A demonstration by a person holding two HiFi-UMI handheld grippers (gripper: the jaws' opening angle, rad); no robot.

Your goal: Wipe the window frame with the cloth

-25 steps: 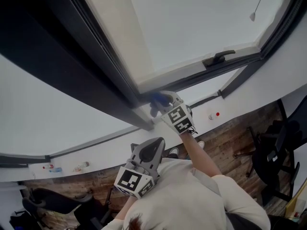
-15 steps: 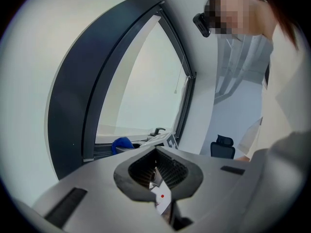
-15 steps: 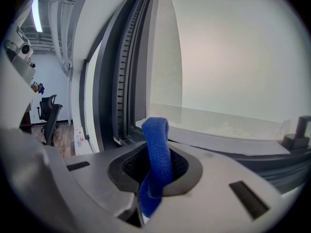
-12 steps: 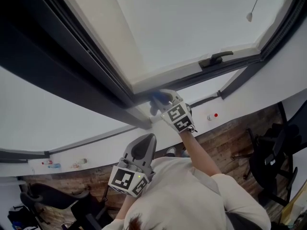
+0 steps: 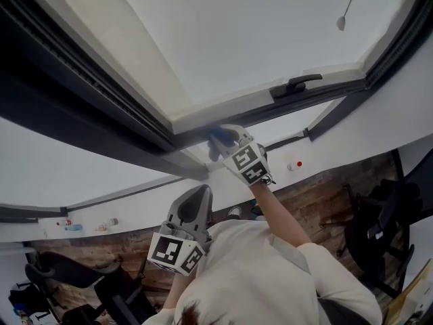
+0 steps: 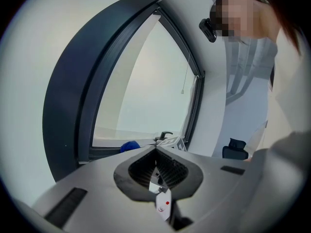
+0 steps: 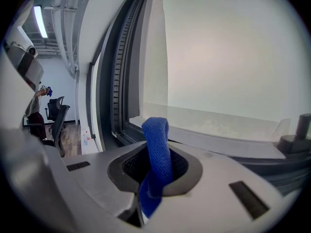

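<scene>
The right gripper (image 5: 222, 141) is raised overhead to the lower inner corner of the dark grey metal window frame (image 5: 145, 124), its jaws clenched on a folded strip of blue woven cloth (image 7: 156, 152). The strip stands proud of the jaws, evidently so that fabric rather than gripper meets the rail. In the head view the cloth sits against the frame's lower rail, just where it joins the side member. Actual contact cannot be confirmed from the right gripper view, where the rail lies close beyond the cloth tip. The black lever window handle (image 5: 292, 84) lies well apart along the same rail, so much of that rail appears left to wipe. The left gripper (image 5: 195, 207) hangs low near the person's chest, jaws together on nothing. Judged idle, it is kept clear of the working arm.
</scene>
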